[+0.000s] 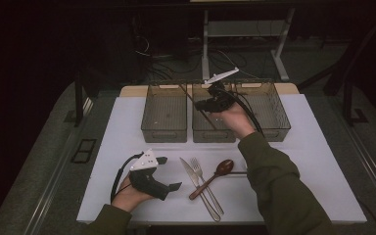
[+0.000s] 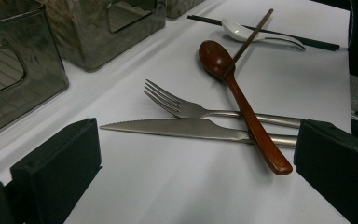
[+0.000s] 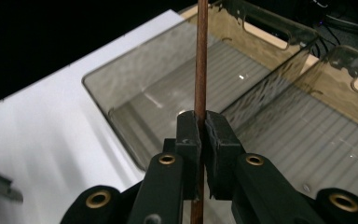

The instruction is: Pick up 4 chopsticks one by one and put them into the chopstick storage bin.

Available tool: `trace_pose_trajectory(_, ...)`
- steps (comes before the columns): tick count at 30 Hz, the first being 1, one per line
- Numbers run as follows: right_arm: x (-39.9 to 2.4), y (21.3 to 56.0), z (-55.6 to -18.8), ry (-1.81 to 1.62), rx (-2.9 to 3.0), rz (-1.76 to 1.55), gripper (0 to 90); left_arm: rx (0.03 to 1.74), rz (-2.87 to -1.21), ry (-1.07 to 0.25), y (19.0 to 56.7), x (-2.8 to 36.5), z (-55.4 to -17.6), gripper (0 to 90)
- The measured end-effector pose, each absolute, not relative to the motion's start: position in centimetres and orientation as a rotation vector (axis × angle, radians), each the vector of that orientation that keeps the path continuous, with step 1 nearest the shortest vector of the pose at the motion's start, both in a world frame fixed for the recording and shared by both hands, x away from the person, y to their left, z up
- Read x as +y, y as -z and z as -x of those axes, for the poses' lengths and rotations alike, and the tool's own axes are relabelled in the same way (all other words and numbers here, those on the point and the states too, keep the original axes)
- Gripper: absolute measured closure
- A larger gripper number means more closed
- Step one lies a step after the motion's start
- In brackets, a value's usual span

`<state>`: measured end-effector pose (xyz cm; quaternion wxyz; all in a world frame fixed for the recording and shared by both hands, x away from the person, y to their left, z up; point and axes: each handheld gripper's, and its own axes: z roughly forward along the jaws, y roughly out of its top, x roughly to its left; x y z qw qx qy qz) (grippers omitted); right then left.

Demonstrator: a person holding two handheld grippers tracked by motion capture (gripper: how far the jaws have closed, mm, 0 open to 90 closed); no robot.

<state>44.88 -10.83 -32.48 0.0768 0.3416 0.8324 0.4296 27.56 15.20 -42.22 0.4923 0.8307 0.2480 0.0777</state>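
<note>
Right gripper (image 3: pixel 200 135): I am pinching a thin brown wooden chopstick (image 3: pixel 201 56) between its jaws, over the smoky clear plastic bins (image 1: pixel 164 113), for sorting.
Left gripper (image 1: pixel 169 174): I am resting it on the white worktop (image 1: pixel 127 127), jaws spread, waiting.
Unsorted: steel fork (image 2: pixel 186 108), serrated steel knife (image 2: pixel 177 127), brown wooden spoon (image 2: pixel 235 93).

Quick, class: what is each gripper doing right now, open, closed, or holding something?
Left gripper: open, holding nothing.
Right gripper: closed on a brown chopstick, above the bins.

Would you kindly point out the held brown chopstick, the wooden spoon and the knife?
brown chopstick (image 3: pixel 201 56), right gripper view, shaft above the jaws.
wooden spoon (image 2: pixel 216 58), left gripper view, bowl.
knife (image 2: pixel 168 127), left gripper view, blade.
</note>
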Motion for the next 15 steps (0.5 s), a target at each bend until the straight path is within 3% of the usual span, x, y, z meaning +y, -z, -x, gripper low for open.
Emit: trace_pose_trajectory(15,-6.5,32.0,-46.4,-1.345,2.436,-1.050,83.9,0.601,-2.010,-0.186,42.2,15.2,-27.5,0.0)
